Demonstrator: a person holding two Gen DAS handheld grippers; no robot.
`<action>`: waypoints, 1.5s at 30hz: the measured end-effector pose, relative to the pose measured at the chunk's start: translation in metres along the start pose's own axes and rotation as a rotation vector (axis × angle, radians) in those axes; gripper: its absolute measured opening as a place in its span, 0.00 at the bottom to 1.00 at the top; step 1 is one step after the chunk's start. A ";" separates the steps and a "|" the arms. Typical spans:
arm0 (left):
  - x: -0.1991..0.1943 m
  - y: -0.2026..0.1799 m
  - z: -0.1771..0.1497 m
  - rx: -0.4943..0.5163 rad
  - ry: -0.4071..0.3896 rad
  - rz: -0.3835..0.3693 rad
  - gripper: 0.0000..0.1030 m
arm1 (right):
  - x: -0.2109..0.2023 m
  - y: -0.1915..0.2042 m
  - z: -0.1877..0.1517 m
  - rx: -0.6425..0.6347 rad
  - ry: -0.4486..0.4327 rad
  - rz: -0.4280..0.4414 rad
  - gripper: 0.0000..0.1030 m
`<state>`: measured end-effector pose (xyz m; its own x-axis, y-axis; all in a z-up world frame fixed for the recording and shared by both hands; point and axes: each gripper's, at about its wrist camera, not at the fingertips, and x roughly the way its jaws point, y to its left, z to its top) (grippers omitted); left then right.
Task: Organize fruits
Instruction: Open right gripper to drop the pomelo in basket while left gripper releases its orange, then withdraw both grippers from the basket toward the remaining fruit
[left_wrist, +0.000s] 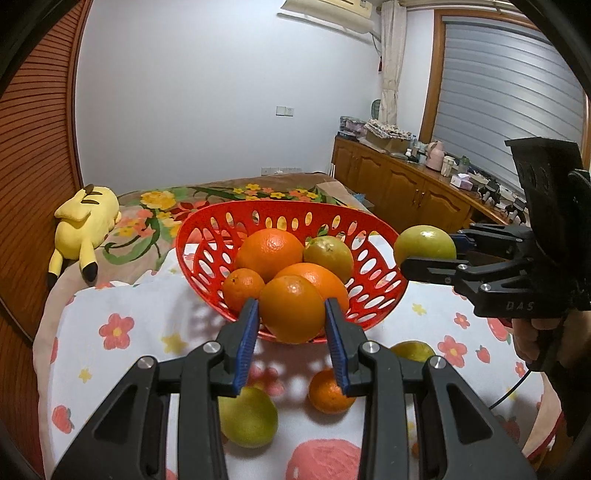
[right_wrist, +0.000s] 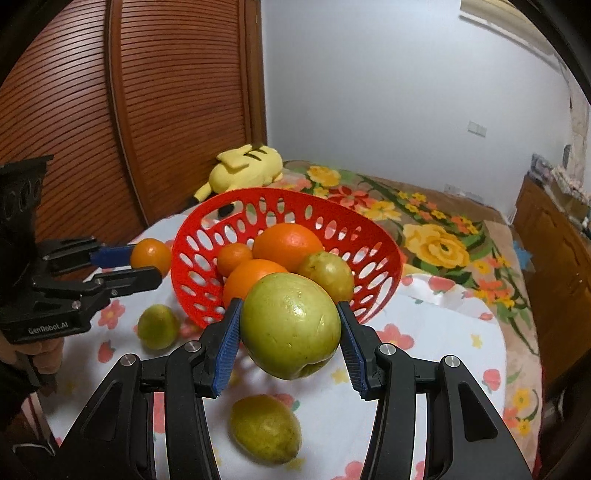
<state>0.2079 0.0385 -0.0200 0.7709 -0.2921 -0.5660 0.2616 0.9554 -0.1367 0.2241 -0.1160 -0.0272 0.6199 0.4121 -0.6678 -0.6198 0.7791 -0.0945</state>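
A red perforated basket (left_wrist: 207, 236) (right_wrist: 369, 229) stands on the flowered cloth and holds several oranges and a yellow-green fruit. My left gripper (left_wrist: 291, 314) is shut on an orange (left_wrist: 291, 308) held above the basket's near rim; it also shows in the right wrist view (right_wrist: 149, 254). My right gripper (right_wrist: 290, 325) is shut on a green apple (right_wrist: 290, 325), held in the air beside the basket; it shows in the left wrist view (left_wrist: 424, 245). On the cloth lie a green fruit (left_wrist: 249, 417) (right_wrist: 159, 326), a small orange (left_wrist: 328, 391) and a lemon (right_wrist: 266, 428) (left_wrist: 413, 350).
A yellow plush toy (left_wrist: 86, 218) (right_wrist: 247, 166) lies on the flowered bedspread behind the basket. A slatted wooden wardrobe (right_wrist: 147, 92) stands at the left. A wooden cabinet (left_wrist: 406, 188) with clutter runs along the right wall under a window.
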 end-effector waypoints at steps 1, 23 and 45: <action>0.003 0.000 0.001 0.000 0.004 0.000 0.33 | 0.002 0.000 0.001 -0.008 0.003 -0.005 0.49; 0.031 0.008 0.011 0.000 0.037 0.009 0.33 | 0.041 -0.002 0.009 -0.061 0.062 0.004 0.49; 0.046 0.013 0.014 0.003 0.057 0.028 0.33 | 0.022 -0.003 0.007 -0.042 0.011 0.012 0.50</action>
<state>0.2553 0.0371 -0.0363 0.7438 -0.2623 -0.6148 0.2421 0.9630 -0.1179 0.2432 -0.1063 -0.0368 0.6069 0.4159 -0.6773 -0.6472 0.7532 -0.1175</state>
